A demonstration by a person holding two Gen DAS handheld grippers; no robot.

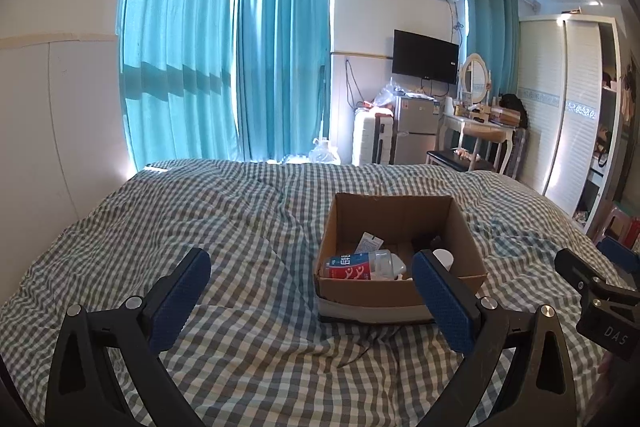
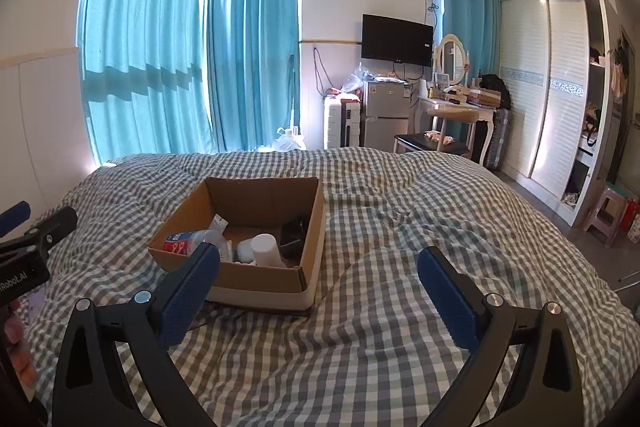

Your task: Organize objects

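Note:
An open cardboard box (image 1: 400, 219) stands on the checked bed cover (image 1: 248, 211). In it lie a clear bottle with a red and blue label (image 1: 360, 265), a white cylinder (image 2: 266, 249), a dark object (image 2: 294, 233) and a small white packet (image 1: 368, 241). The box also shows in the right wrist view (image 2: 260, 199). My left gripper (image 1: 310, 273) is open and empty, just in front and left of the box. My right gripper (image 2: 320, 269) is open and empty, in front and right of the box. Each gripper shows at the edge of the other's view (image 1: 600, 287) (image 2: 32, 239).
The bed cover (image 2: 420, 227) spreads wide around the box. Beyond the bed's far edge are teal curtains (image 1: 224, 59), a small fridge (image 1: 416, 127), a white dressing table (image 1: 476, 131) with a stool, and a wardrobe (image 1: 568, 107) at right.

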